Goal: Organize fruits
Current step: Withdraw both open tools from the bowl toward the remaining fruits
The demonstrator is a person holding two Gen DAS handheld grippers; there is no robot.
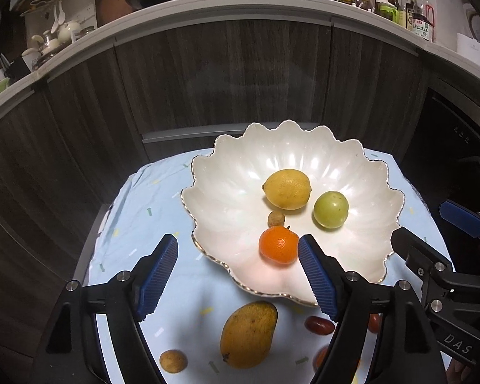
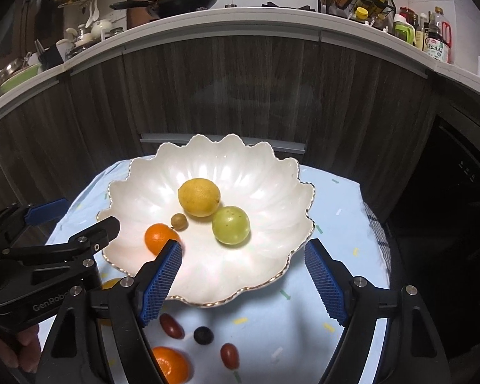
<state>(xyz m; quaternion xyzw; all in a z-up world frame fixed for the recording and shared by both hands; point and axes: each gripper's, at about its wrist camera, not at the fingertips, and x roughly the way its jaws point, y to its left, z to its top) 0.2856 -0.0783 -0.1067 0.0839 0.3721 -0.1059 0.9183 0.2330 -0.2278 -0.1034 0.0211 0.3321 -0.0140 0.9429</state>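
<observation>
- Bowl (image 1: 227, 192): white, scalloped, gold-edged; sits on the tabletop, toward its far side.
- In the bowl, four pieces: lemon (image 1: 287, 188), green round fruit (image 1: 331, 209), small brown fruit (image 1: 276, 218), orange (image 1: 278, 244). The lemon and the green fruit lie just beside each other; the orange lies nearest the front rim.
- Left on the tabletop, in front of the bowl: mango (image 1: 249, 334), second small brown fruit (image 1: 173, 360), another orange (image 2: 170, 364), two red oval fruits (image 2: 172, 325) (image 2: 229, 356), one dark round berry (image 2: 203, 335).
- Progress, as a judgement: under halfway; four pieces placed, at least six loose ones to move.
- Left gripper (image 1: 238, 275): jaws wide, nothing between the pads; hangs over the bowl's front rim, the orange just beside its right pad but apart from it.
- Right gripper (image 2: 243, 278): jaws wide, empty; hangs over the bowl's near rim.
- Tabletop (image 1: 134, 224): small, covered by a pale blue cloth with little coloured marks, somewhat wrinkled.
- Room: kitchen, dim. Dark wood-grain cabinet fronts behind the tabletop; a pale counter (image 2: 240, 16) above them carries a black pan (image 2: 182, 0), a rack of bottles, sauce bottles and crockery.
</observation>
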